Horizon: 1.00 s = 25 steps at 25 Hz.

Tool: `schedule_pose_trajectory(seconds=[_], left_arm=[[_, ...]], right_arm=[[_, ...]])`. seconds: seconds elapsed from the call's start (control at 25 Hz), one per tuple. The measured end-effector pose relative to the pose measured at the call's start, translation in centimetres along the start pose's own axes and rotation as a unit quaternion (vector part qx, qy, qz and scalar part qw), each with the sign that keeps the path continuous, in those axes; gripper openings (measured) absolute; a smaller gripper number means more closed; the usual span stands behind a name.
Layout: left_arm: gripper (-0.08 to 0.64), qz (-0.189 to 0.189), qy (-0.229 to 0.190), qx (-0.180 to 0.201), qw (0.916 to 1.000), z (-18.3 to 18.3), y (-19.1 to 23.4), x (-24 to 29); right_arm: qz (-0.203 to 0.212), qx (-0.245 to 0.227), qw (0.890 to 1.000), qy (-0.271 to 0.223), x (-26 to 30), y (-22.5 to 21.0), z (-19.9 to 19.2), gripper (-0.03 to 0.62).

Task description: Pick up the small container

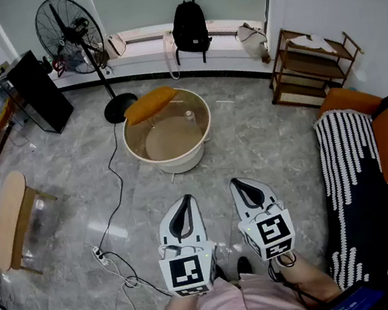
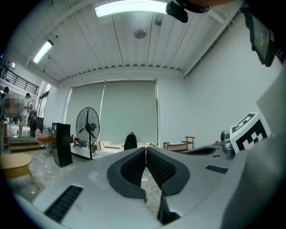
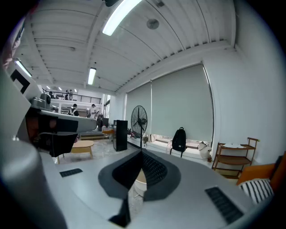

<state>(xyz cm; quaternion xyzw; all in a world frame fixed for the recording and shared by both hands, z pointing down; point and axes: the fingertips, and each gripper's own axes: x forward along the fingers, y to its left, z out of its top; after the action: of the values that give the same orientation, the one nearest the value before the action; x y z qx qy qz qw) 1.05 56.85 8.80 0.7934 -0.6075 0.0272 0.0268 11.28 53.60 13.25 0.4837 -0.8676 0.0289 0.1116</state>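
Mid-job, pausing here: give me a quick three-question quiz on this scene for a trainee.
1. True or false: the left gripper and the right gripper are both shut with nothing between their jaws.
2. Where is the small container? A) held by the left gripper. B) inside the round tub. C) held by the right gripper.
3. What colour is the cushion-like item resting on the tub's far rim?
Key: 1 true; 2 B; 3 orange.
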Motion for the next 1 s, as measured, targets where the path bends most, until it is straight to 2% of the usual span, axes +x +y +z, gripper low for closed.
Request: schedule_pose_trajectory(seconds=[0.36, 0.56, 0.64, 0.68, 1.0], left_arm=[[0.012, -0.006, -0.005, 0.002, 1.0000, 0.0, 1.0, -0.1], [0.012, -0.006, -0.006, -0.001, 1.0000, -0.1, 2.6, -0.3], [0.012, -0.007, -0.004, -0.004, 1.0000, -0.2, 3.4, -0.2], [0.012, -0.009, -0.004, -0.005, 0.9999, -0.3, 3.8, -0.2], [0.012, -0.019, 0.009, -0.013, 0.9997, -1.7, 6.5, 0.6]], right_arm=[[-0.003, -0.002, 1.000, -0.008, 0.7, 0.7, 0.5, 0.000], [-0.001, 0.020, 0.999, -0.026, 1.5, 1.7, 1.0, 0.004], [0.007, 0.024, 0.999, -0.023, 2.1, 2.3, 1.1, 0.189], [0.005, 0.024, 0.999, -0.021, 2.4, 2.5, 1.1, 0.215], [-0.025, 0.023, 0.999, -0.017, 4.3, 2.7, 1.3, 0.225]])
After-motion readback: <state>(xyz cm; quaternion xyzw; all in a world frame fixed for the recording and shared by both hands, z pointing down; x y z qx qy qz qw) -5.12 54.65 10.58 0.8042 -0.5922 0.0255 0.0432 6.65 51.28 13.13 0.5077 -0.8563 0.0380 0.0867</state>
